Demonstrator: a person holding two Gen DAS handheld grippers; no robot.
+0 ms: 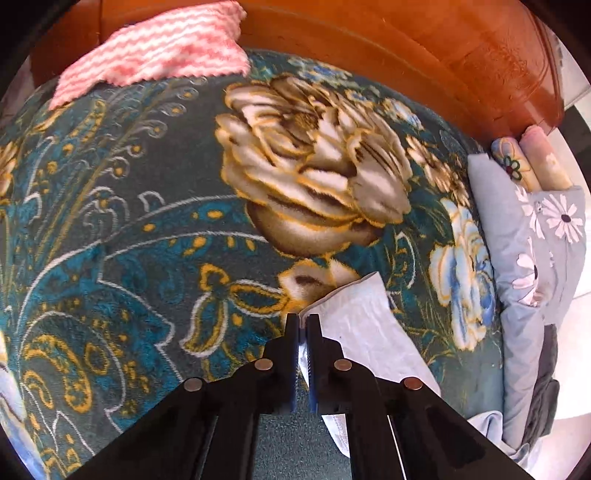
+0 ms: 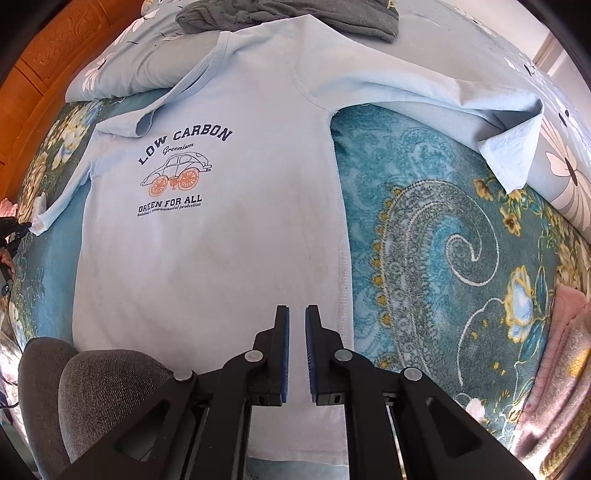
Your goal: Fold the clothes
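Light-blue T-shirt [image 2: 207, 240] is seen spread print-up on the floral blanket [image 2: 424, 229] of a bed, its body running straight ahead from the right gripper [image 2: 297, 314]. The side seam lies just right of the right jaws; the hem passes beneath them.

Right jaws are held narrowly spread, with nothing seen between the pads. Shirt fabric lies directly below them; whether it is touched cannot be told.

Left gripper [image 1: 303, 321]: jaws are pressed nearly together on a thin edge of pale blue cloth, the sleeve end [image 1: 354, 325], which trails off to the right of the jaws and slightly ahead. Judged: the sleeve is pinched at its cuff so it can be carried as one flat flap rather than bunched.

The far sleeve [image 2: 480, 110] is laid out ahead and to the right of the right jaws, its cuff turned up against a grey floral quilt [image 2: 554, 155]. A dark grey garment [image 2: 288, 18] is heaped far ahead, beyond the collar.

Body of the shirt is flat and unfolded as it lies. Pink zigzag cloth [image 1: 155, 48] sits far ahead-left of the left jaws, against the wooden headboard [image 1: 406, 48].
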